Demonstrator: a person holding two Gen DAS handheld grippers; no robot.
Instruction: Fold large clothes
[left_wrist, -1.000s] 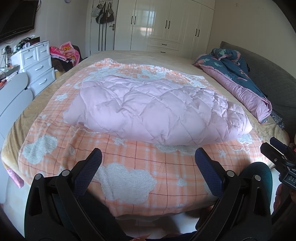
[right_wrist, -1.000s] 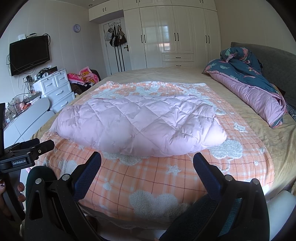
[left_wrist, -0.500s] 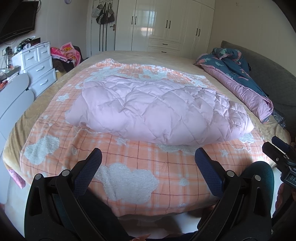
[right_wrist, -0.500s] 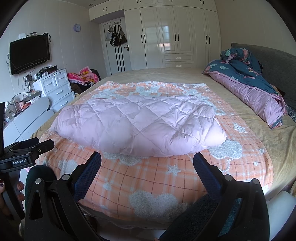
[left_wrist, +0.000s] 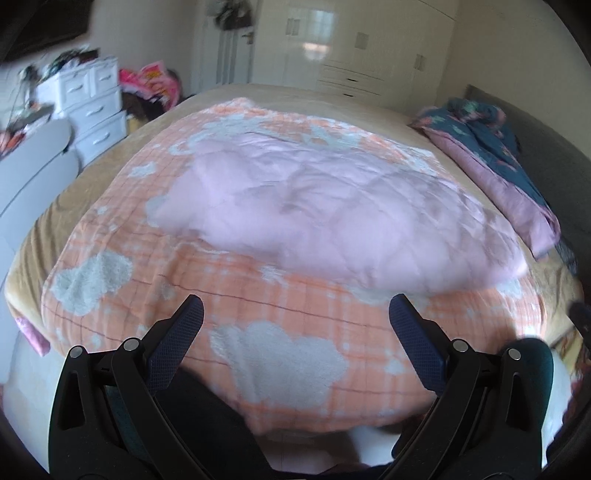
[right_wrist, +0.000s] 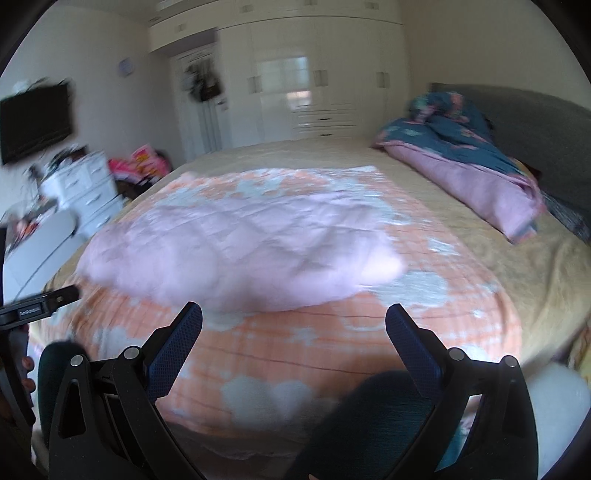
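Note:
A pink quilted puffy garment (left_wrist: 332, 218) lies in a folded bundle on an orange checked blanket with white clouds (left_wrist: 280, 354) spread over the bed; it also shows in the right wrist view (right_wrist: 243, 251). My left gripper (left_wrist: 295, 321) is open and empty, held above the blanket's near edge, short of the garment. My right gripper (right_wrist: 293, 325) is open and empty, also short of the garment's near edge. Both views are blurred by motion.
A rolled blue and pink duvet (right_wrist: 465, 162) lies along the bed's right side by the grey headboard (right_wrist: 535, 122). White drawers (left_wrist: 92, 110) and a grey rounded furniture piece (left_wrist: 33, 166) stand left of the bed. White wardrobes (right_wrist: 314, 74) fill the far wall.
Both grippers have moved forward and up toward the bed, so the garment sits nearer and lower in both views. Both stay open. The garment has not moved.

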